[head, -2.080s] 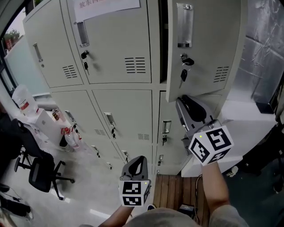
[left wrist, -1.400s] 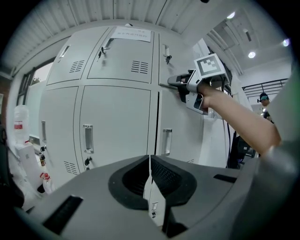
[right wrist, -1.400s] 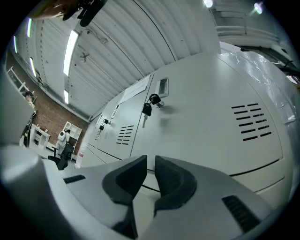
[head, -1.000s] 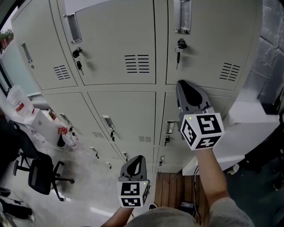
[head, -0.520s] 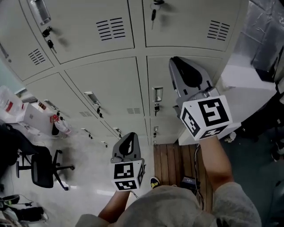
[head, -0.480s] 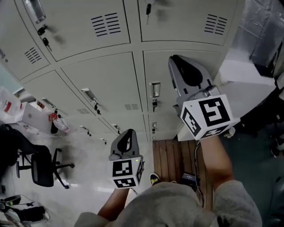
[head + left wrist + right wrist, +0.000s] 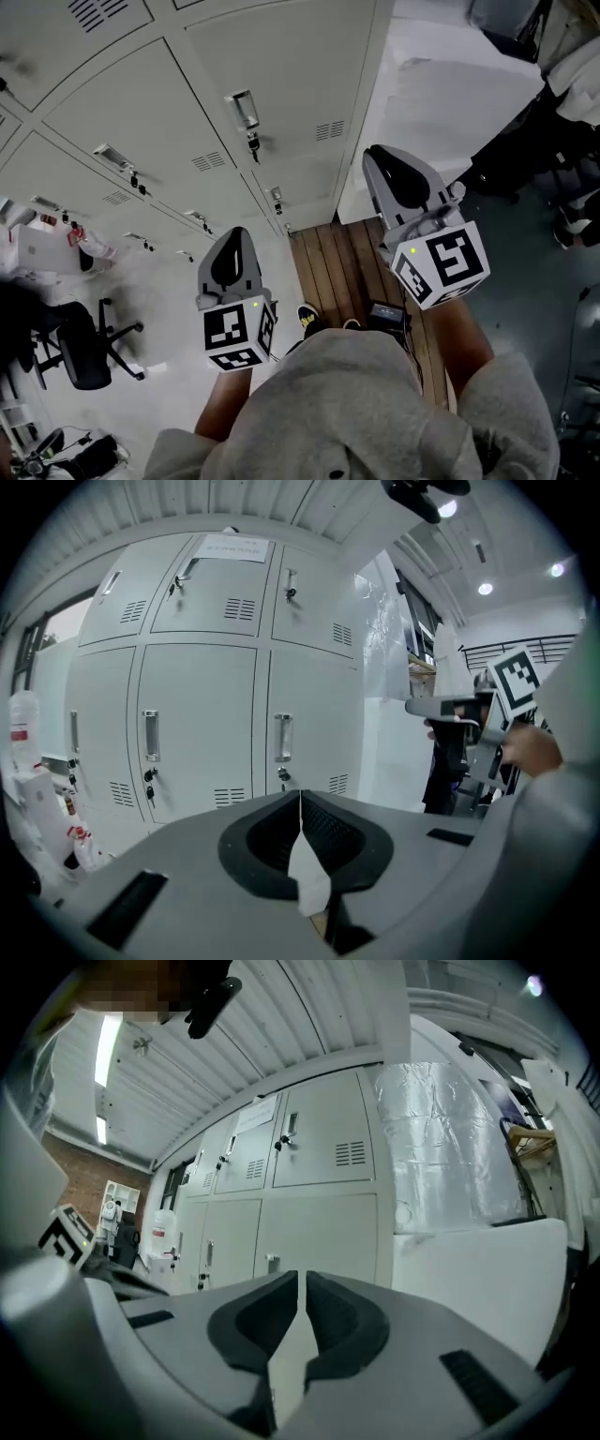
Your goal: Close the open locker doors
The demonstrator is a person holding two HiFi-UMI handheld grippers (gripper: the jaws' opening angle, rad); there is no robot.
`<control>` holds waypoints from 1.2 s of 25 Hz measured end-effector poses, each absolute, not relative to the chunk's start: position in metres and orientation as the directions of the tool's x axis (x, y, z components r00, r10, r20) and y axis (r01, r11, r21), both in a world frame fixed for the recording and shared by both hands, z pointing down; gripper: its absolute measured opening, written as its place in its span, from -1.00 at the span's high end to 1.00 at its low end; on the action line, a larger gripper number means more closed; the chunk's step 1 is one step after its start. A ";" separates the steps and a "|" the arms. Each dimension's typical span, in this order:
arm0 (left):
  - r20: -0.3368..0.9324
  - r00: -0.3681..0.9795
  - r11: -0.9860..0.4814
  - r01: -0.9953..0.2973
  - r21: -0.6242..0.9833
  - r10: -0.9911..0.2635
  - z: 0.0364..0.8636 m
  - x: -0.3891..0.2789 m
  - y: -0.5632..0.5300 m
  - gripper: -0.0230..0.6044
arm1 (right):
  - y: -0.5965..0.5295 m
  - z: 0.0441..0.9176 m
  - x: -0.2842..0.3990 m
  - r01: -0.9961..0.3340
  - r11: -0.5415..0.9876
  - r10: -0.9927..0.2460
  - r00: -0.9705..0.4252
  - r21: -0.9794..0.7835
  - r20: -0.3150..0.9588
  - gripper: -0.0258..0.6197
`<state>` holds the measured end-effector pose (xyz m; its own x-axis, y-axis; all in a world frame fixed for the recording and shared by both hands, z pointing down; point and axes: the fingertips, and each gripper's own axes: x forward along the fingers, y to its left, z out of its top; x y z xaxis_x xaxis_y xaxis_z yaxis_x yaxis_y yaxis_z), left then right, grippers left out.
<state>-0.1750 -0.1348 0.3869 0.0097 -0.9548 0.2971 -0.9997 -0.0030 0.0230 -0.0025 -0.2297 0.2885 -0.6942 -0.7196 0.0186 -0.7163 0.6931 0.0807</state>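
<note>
Top-right door now shut, both hands dropped back from the lockers (image 7: 187,103). Left gripper (image 7: 232,239) and right gripper (image 7: 386,164): jaws together, empty. Every visible door looks closed.

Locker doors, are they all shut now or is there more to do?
Done: every locker door in sight sits flush, in the left gripper view and the head view. In hand: nothing; the left gripper and right gripper are shut and empty, away from the doors. Left: probably nothing, though doors outside the pictures can't be checked.
</note>
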 end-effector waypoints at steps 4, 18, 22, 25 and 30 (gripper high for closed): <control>0.275 0.044 -0.034 -0.999 0.041 -0.960 0.387 -0.144 -0.118 0.89 | -0.208 0.335 0.051 -0.770 0.638 -0.766 -0.632 0.013 0.116 0.78; 0.356 0.041 -0.040 -0.999 0.009 -0.934 0.406 -0.045 -0.066 0.89 | -0.136 0.369 0.157 -0.793 0.603 -0.777 -0.609 -0.092 0.160 0.78; 0.367 0.016 -0.017 -1.000 0.000 -0.930 0.408 -0.035 -0.052 0.89 | -0.127 0.372 0.160 -0.767 0.634 -0.751 -0.642 -0.104 0.156 0.78; 0.361 0.004 -0.005 -1.000 -0.003 -0.933 0.406 -0.030 -0.045 0.89 | -0.123 0.373 0.164 -0.760 0.643 -0.744 -0.650 -0.099 0.154 0.78; 0.340 -0.017 0.014 -1.000 -0.012 -0.940 0.409 -0.026 -0.041 0.89 | -0.123 0.374 0.166 -0.750 0.657 -0.738 -0.661 -0.080 0.133 0.78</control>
<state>-0.0258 -0.0414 0.4085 -0.0169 -0.9401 0.3404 -0.9998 0.0136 -0.0120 0.1663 -0.1230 0.3741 -0.6614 -0.7382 0.1330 -0.7495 0.6571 -0.0802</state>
